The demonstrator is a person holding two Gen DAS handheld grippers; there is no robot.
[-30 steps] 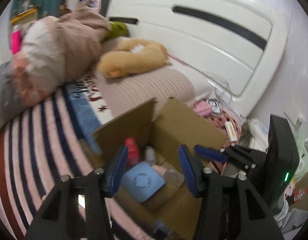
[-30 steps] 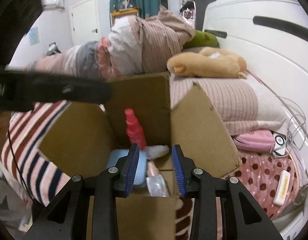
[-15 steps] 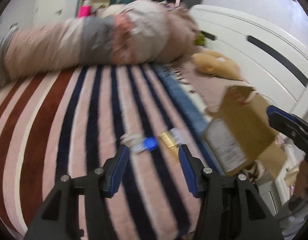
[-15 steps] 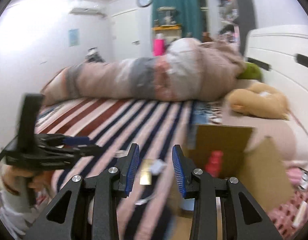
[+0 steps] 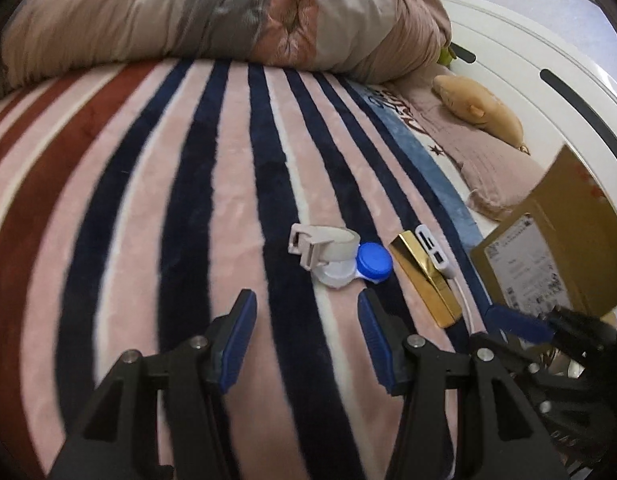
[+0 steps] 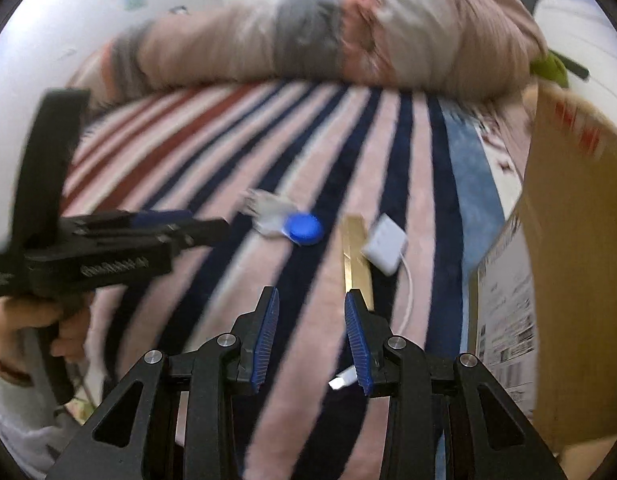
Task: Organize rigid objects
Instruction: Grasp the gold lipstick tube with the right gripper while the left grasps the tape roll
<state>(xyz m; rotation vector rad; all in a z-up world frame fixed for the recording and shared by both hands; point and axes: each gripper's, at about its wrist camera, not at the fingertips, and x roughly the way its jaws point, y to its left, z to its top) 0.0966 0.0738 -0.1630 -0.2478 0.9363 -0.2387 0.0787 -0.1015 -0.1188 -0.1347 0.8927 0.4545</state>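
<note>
On the striped plush blanket [image 5: 228,184], blue-capped white contact lens case [image 5: 358,266] at one o'clock of the spread, empty left gripper [image 5: 304,338], right gripper [image 6: 311,336] likewise spread, glossy gold rectangular bar [image 6: 356,254] at its twelve.

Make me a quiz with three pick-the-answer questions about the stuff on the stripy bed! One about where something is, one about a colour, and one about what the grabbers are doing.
1. Where does the gold bar lie?
A. inside the cardboard box
B. on the striped blanket, beside the white adapter
C. on the pillow

2. What colour is the round cap next to the tape roll?
A. blue
B. red
C. green

3. What is the left gripper doing?
A. shut on the tape roll
B. shut on the gold bar
C. open, holding nothing

Answers:
1. B: it rests on the striped blanket against the white adapter, outside the cardboard box.
2. A: the cap is bright blue.
3. C: its jaws stand apart with only blanket between.
</note>
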